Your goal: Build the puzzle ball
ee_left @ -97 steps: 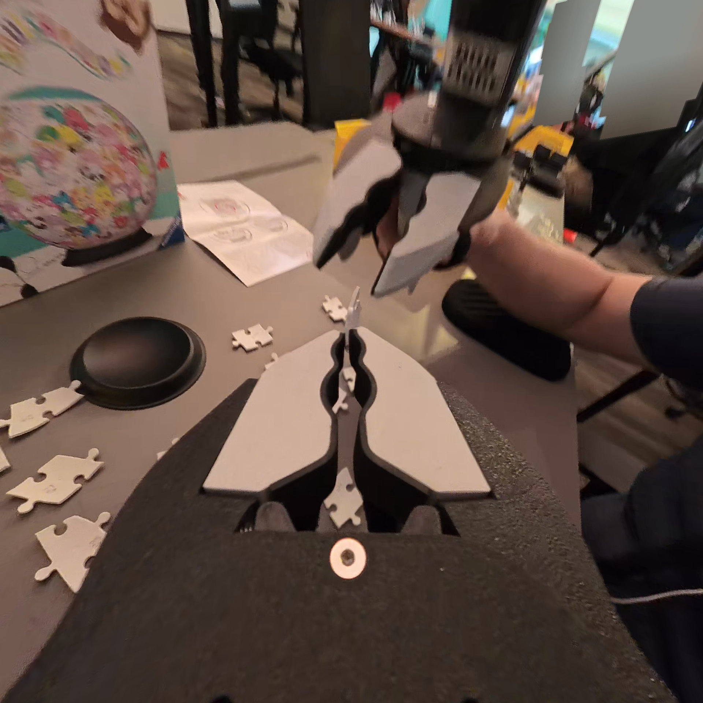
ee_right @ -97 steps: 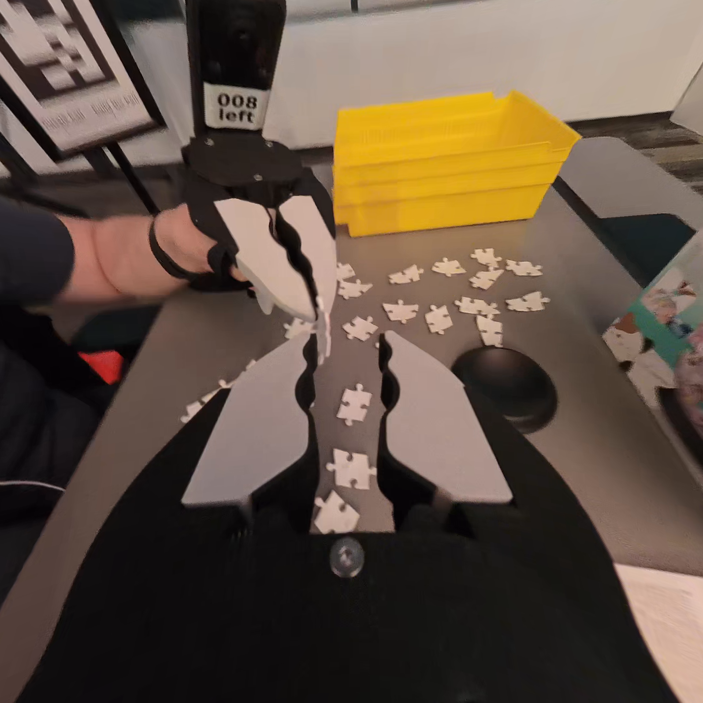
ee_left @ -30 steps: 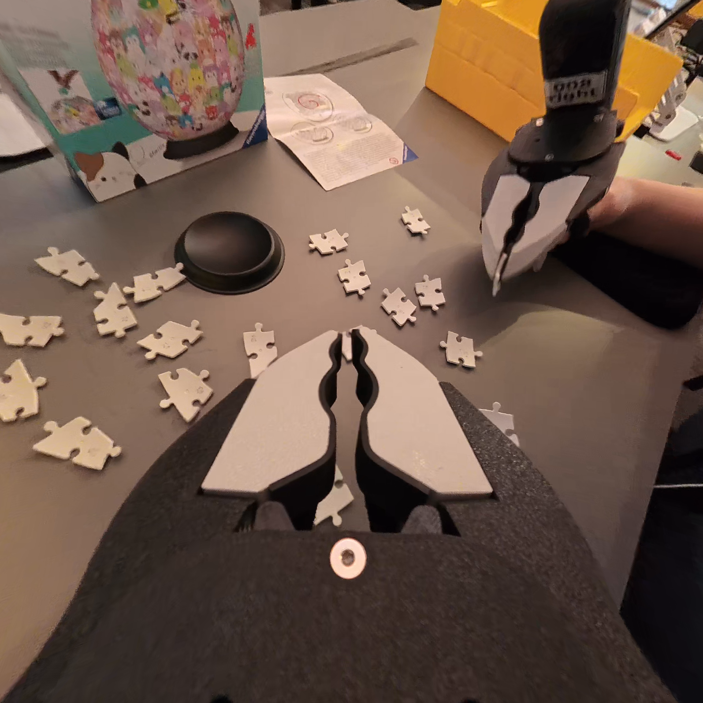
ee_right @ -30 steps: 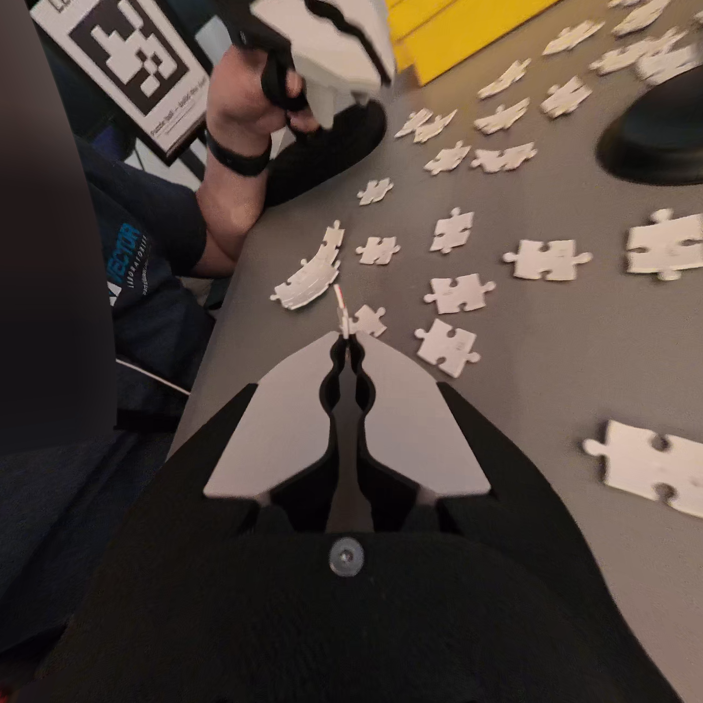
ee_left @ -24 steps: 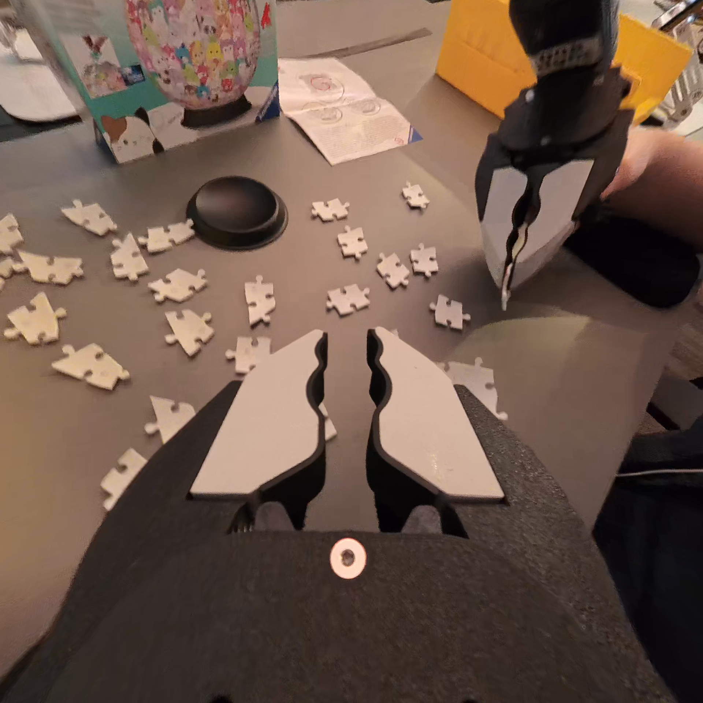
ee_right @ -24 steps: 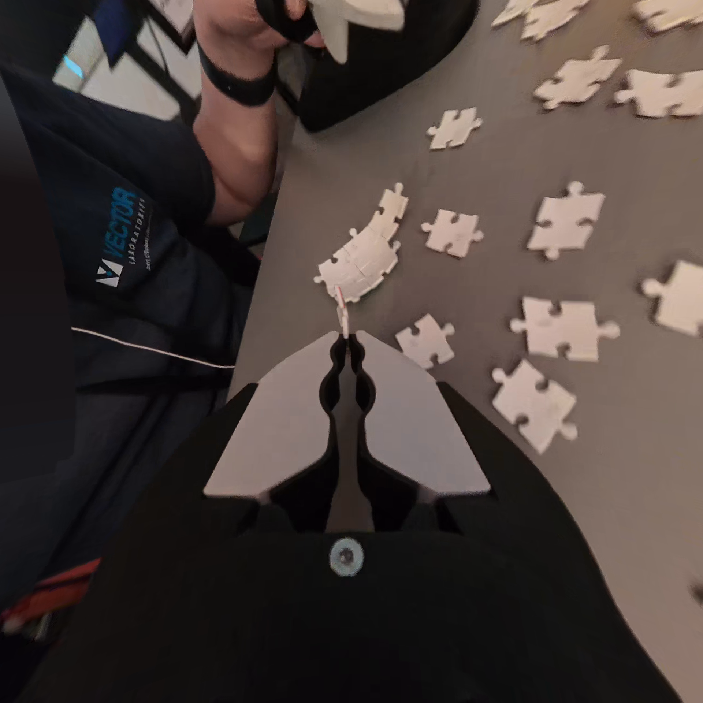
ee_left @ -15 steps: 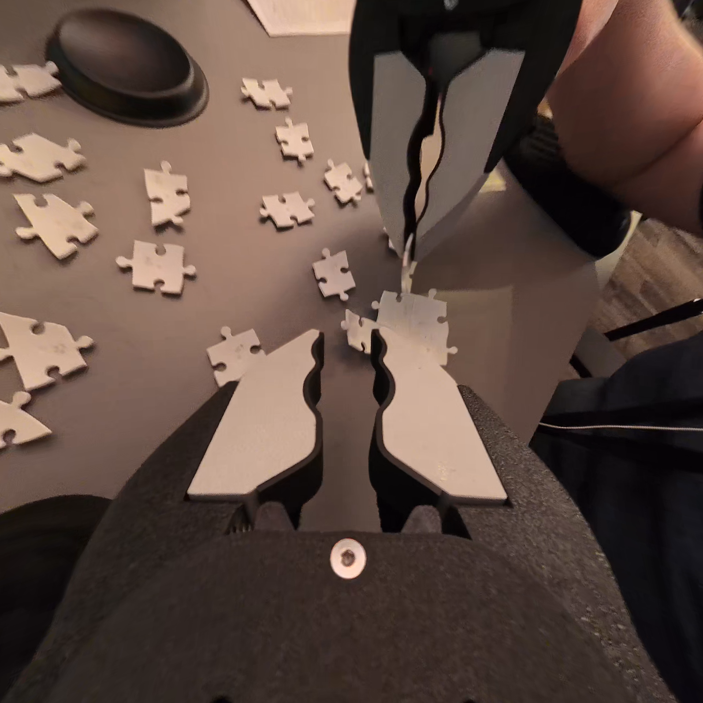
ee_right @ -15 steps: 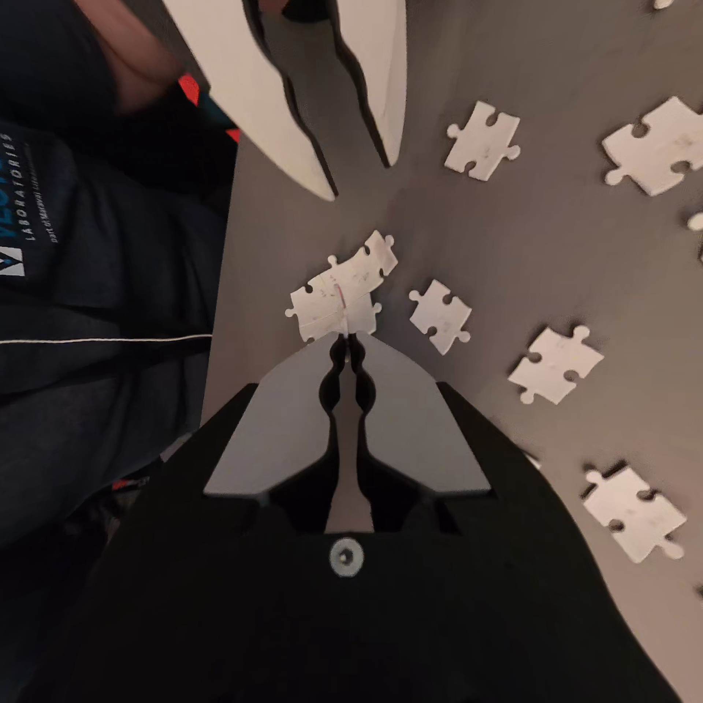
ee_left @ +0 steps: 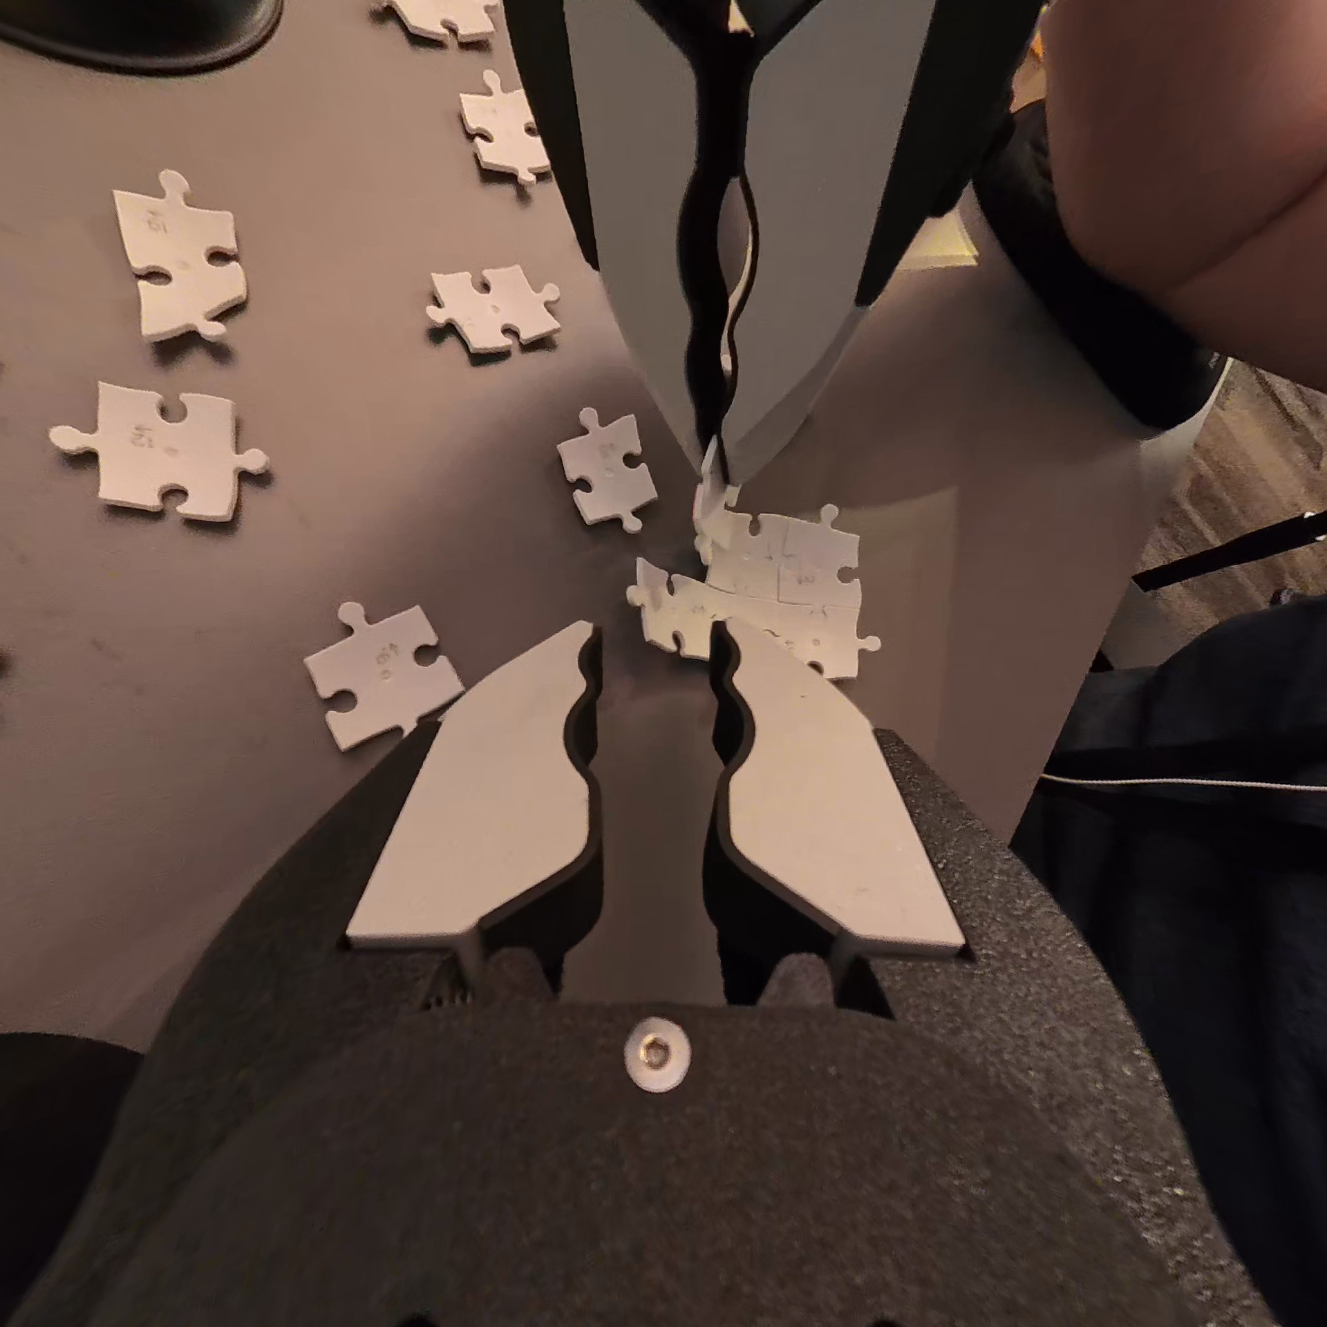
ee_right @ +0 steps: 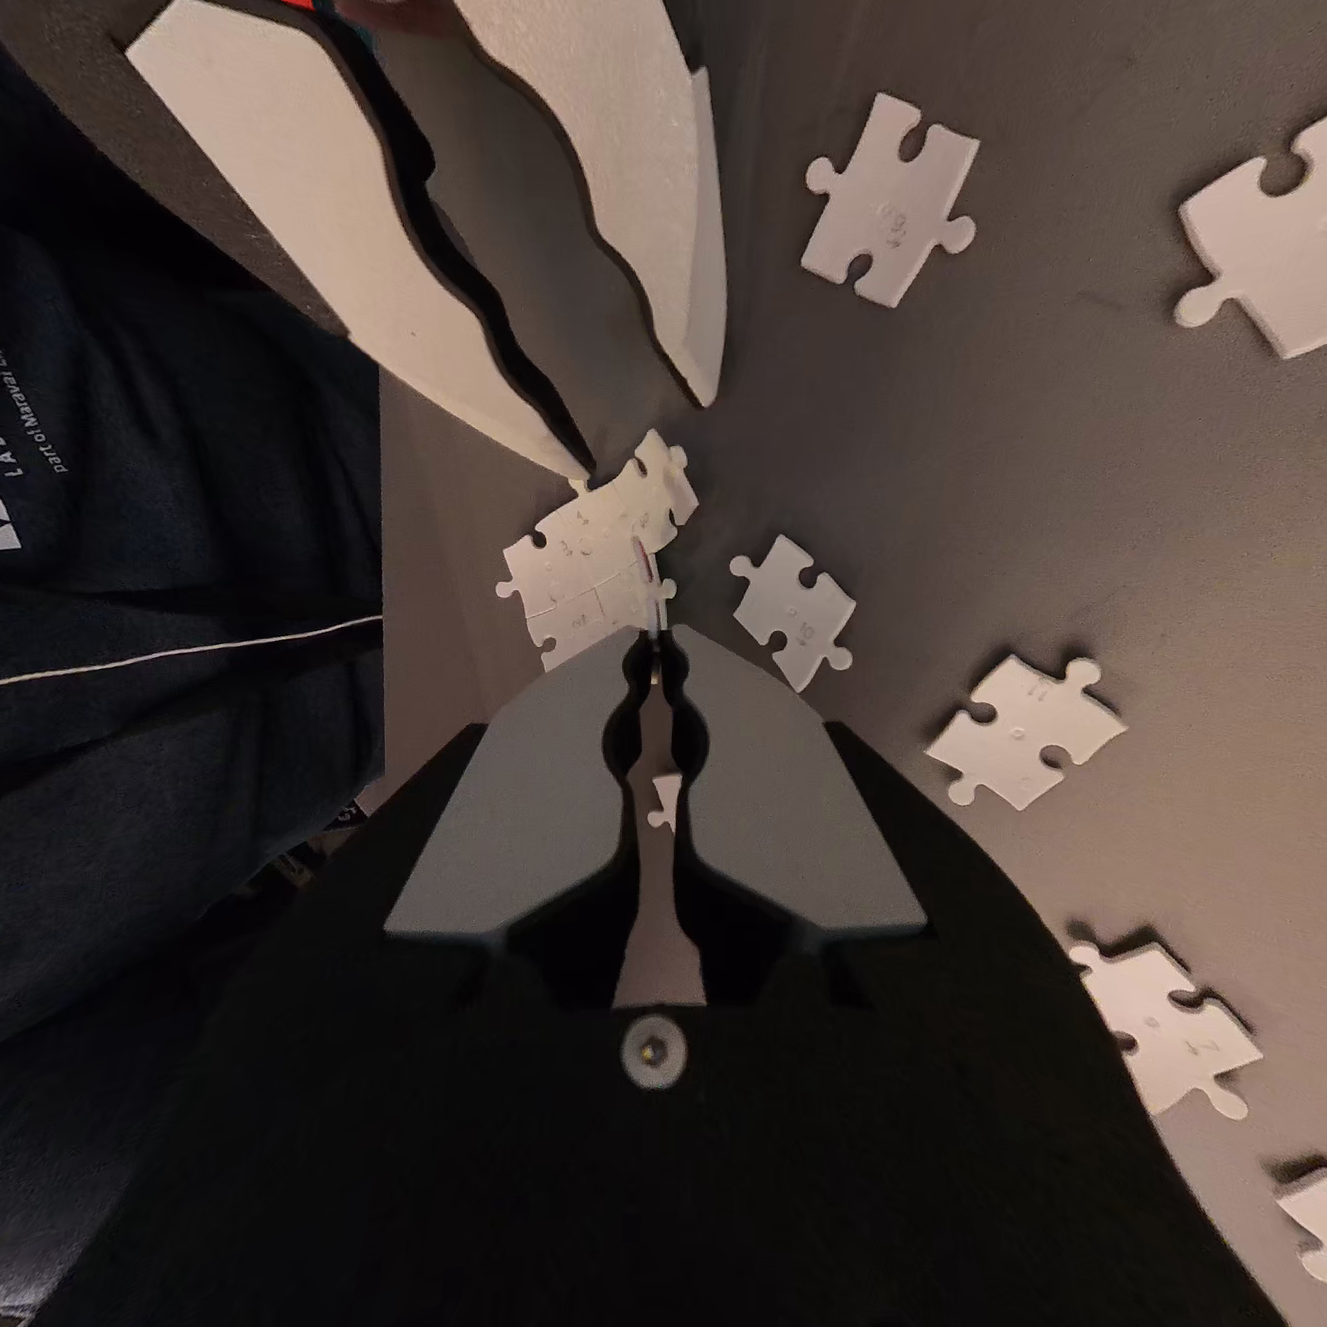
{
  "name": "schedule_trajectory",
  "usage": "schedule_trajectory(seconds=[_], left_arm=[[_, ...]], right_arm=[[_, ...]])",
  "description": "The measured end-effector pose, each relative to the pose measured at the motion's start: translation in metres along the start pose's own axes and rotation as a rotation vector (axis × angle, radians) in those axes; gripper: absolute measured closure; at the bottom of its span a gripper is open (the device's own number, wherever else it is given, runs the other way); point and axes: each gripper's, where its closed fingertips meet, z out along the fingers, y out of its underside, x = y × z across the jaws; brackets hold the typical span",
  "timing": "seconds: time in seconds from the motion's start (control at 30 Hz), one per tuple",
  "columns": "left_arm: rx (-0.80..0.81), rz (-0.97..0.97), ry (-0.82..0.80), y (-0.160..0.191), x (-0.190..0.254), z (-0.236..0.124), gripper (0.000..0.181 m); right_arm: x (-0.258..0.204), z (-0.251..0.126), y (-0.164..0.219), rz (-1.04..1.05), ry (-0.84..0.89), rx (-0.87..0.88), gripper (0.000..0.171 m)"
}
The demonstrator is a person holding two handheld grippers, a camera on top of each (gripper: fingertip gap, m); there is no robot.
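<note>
Grey table (ee_left: 179, 754) filled both views, loose white pieces (ee_left: 169, 452) scattered upper left in left wrist view. Left gripper (ee_left: 655, 635) stood parted, empty, one tip at assembled cluster (ee_left: 779, 592) mid-frame. Right gripper (ee_right: 655, 635) pinched single piece (ee_right: 648, 581) edge-on, touching cluster's edge (ee_right: 596, 567). Judged step: seating piece. Best lower it flat, align tab with notch, left tip pinning cluster against sliding, press gently.

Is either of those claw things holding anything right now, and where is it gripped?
The right gripper pinches one white puzzle piece by its upper edge, so it hangs edge-on. The left gripper is open and empty.
</note>
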Motion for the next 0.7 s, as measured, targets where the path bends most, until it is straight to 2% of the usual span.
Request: schedule_trajectory(seconds=[0.7], left_arm=[[-0.041, -0.011, 0.014, 0.0014, -0.0033, 0.0049, 0.157]], right_arm=[[-0.0023, 0.0018, 0.0052, -0.001, -0.035, 0.011, 0.168]])
